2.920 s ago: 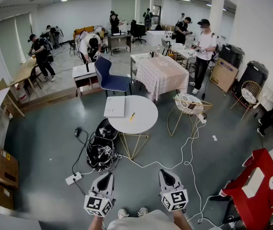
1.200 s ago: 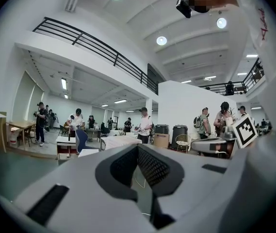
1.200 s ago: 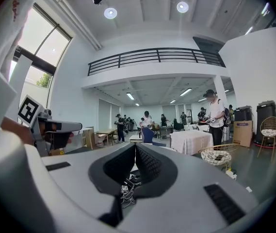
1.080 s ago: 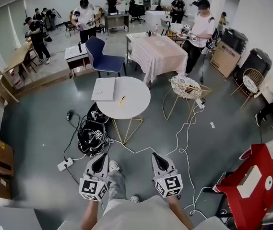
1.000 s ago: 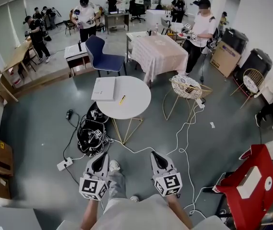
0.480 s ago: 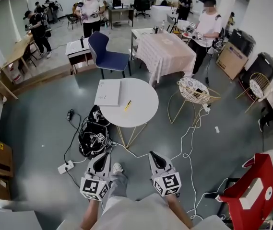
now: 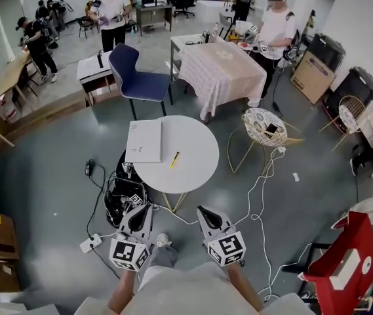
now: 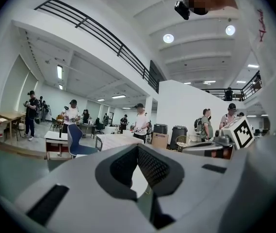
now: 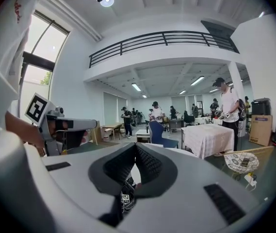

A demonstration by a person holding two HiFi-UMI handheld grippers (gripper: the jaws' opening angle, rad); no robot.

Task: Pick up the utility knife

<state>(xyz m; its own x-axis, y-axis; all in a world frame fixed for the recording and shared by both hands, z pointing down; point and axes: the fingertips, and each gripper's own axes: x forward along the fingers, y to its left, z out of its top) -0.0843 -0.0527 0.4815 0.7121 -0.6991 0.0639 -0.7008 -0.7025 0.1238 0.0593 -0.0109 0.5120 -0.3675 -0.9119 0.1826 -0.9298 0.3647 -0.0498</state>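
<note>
Pointing forward side by side at six o'clock in the head view, the left gripper point(image 7: 143, 209) and the right gripper point(image 7: 204, 210) each have their jaws closed tip to tip, and neither has anything clamped between its ribbed pads. Straight ahead at twelve o'clock from them stands a round white table point(image 7: 199, 172) on thin gold legs. The yellow utility knife point(image 7: 174, 160) lies near the table's middle, well apart from both grippers, its length running from about one o'clock to seven. A white notebook point(image 7: 144, 141) lies flat at ten o'clock from the knife, near it but not touching. A black bag point(image 7: 122, 199) tangled with cables sits on the floor by the table's seven o'clock side, just ahead of the left gripper. A white cable point(image 7: 259, 195) trails over the grey floor at two o'clock from the right gripper. Beyond the table, a blue chair point(image 7: 137, 79) stands at eleven o'clock and a cloth-covered table point(image 7: 222, 71) at one.
</note>
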